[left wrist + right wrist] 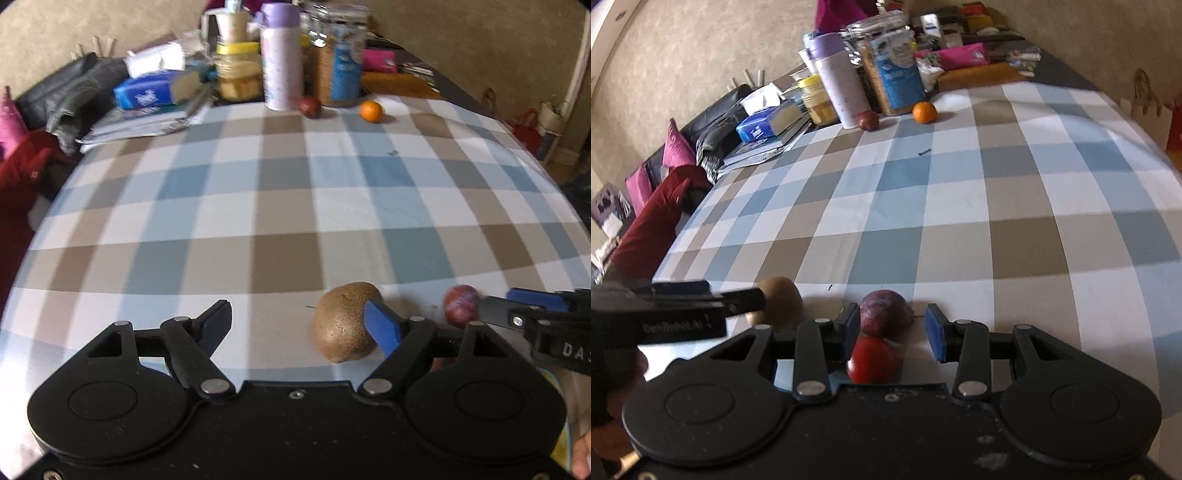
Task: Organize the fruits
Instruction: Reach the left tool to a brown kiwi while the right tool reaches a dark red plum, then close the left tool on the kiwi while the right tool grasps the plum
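1. Checked cloth in blue, brown and white [280, 206] covered the whole table and carried everything else.
2. At the far edge of the cloth stood a crowd of household things: a lilac-capped bottle [280, 55], a tall jar with a blue label [338, 66], a yellow-lidded jar [238, 70] and a blue tissue pack [147, 92] on a pile of papers.
3. The left gripper [299, 325] filled the bottom of its own view with its jaws spread wide and nothing pinched; its blue right pad [382, 326] lay against the side of the kiwi, while the left finger stood well apart from it.
4. The right gripper [894, 332] had its jaws partly spread around a purple plum, the left pad just beside the fruit and the right pad clear of it, so no grip showed.
5. The kiwi [341, 321] lay on the cloth near the front edge, just left of the plum.
6. The purple plum [884, 312] rested on the cloth between the right gripper's pads, beside the kiwi.
7. A red fruit [873, 360] sat just nearer than the plum, low between the right gripper's fingers; whether it touched the plum could not be told.
8. An orange [371, 110] lay far off by the blue-label jar.
9. A dark red fruit [309, 107] sat by the foot of the bottle, left of the orange.
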Demonstrator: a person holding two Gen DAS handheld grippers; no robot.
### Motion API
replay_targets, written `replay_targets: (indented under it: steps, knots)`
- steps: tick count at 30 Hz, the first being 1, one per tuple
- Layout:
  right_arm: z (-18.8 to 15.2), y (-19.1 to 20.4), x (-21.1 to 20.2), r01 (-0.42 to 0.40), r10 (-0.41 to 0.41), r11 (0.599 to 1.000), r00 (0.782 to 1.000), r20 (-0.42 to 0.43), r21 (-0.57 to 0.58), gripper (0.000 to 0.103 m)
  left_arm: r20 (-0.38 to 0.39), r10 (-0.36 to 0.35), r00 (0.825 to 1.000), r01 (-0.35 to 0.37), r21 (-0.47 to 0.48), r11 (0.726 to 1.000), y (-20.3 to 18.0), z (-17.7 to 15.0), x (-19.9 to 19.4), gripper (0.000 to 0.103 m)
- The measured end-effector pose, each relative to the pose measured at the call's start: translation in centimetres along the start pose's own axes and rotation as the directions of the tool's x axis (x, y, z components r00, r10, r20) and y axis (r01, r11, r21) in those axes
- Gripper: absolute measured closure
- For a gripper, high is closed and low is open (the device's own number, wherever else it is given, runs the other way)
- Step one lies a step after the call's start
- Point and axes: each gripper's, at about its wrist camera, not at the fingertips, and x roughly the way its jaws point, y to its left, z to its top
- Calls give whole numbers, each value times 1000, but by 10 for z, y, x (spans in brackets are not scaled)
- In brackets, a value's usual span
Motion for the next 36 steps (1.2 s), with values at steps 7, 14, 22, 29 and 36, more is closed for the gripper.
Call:
replay_targets:
  steps: [7, 14, 22, 29, 36]
  knots:
    - [2, 18, 12, 21, -22, 994, 1000, -13, -108, 62, 3, 131, 991, -131, 9, 991, 18, 1, 3, 26]
    - [0, 26, 31, 76, -86, 986, 994, -63, -147, 60, -84, 103, 991, -104, -10, 995, 37, -7, 20, 27]
    - [-2, 23, 42, 101, -109, 988, 992, -69, -116, 60, -88, 47, 995, -48, -11, 999, 42, -8, 20, 27]
    - [-7, 31, 44, 132, -140, 975, 990, -33, -180, 61, -79, 1, 997, 0, 10, 1000, 36, -11, 12, 27]
    - [-2, 21, 42, 88, -94, 989, 994, -47, -118, 60, -60, -15, 998, 18, 46, 999, 27, -12, 1, 28]
